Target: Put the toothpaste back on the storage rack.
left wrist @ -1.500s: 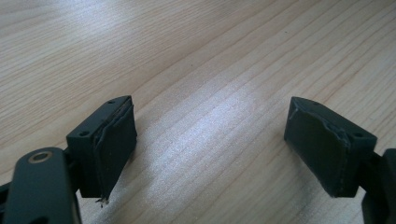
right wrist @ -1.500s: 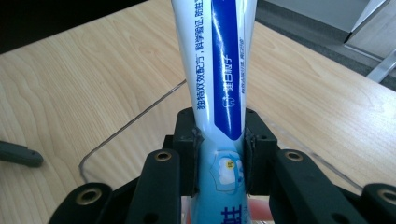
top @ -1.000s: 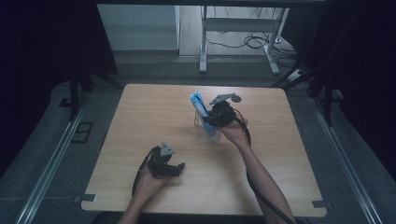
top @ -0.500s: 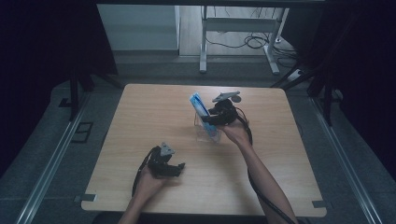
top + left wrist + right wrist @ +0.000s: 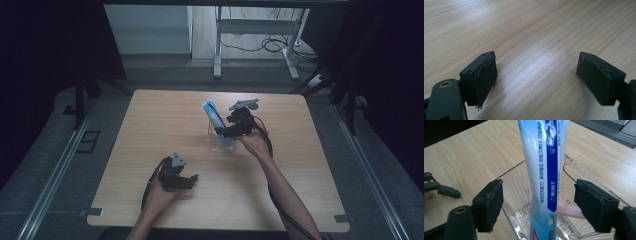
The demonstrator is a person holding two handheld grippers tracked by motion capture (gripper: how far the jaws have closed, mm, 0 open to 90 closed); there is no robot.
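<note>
since the earlier frames little had moved: the right gripper (image 5: 231, 131) stayed at the clear holder (image 5: 221, 141) in mid-table, the blue toothpaste tube (image 5: 214, 116) leaned slightly more up and to the left, and the left gripper (image 5: 179, 176) remained low near the front edge of the table (image 5: 150, 120).

in the high view, the tube stood in the holder, its long axis tilted up and away toward the far left, with the right gripper just beside it on the right. the right hand was clearly the nearer one; the left lay well apart.

in the left gripper view, the jaws stood wide apart over bare wood, holding nothing.

in the right gripper view, the toothpaste tube (image 5: 546, 170) rose nearly straight up between the two jaws, which stood apart on either side without touching it. its lower end sat inside the clear holder (image 5: 524, 220), where a pink item (image 5: 571, 211) lay across behind it. the tube's axis ran crosswise to the closing line, so a squeeze here would probably catch it across its flat width.
</note>
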